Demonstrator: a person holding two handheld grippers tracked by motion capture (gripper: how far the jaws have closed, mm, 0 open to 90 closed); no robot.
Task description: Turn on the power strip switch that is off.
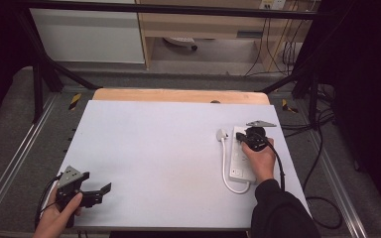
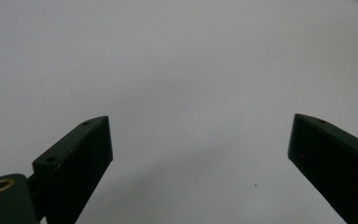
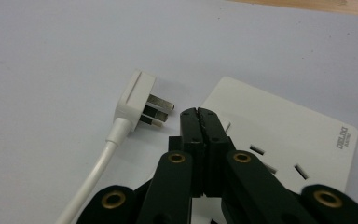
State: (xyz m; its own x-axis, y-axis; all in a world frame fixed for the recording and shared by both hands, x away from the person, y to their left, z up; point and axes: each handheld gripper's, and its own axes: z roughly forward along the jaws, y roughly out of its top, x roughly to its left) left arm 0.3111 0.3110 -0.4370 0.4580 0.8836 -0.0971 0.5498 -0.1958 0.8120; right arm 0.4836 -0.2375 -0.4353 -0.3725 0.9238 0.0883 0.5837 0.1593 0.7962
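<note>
A white power strip (image 1: 238, 159) lies flat near the table's right edge, its slotted face (image 3: 298, 135) up. Its white plug (image 1: 222, 134) lies unplugged on the table just left of the strip's far end, prongs (image 3: 157, 111) pointing at the strip. The white cable (image 1: 224, 171) loops back along the strip's left side. My right gripper (image 1: 241, 137) is over the strip's far end, shut (image 3: 200, 113) with nothing between its jaws, tips close beside the plug's prongs. My left gripper (image 1: 105, 192) rests at the table's near left corner, open (image 2: 200, 119) above bare white surface.
A white sheet (image 1: 163, 153) covers the table, and a strip of wood (image 1: 178, 95) shows along its far edge. Black frame posts (image 1: 42, 74) stand at the far corners. Loose black cables (image 1: 322, 148) lie on the floor to the right.
</note>
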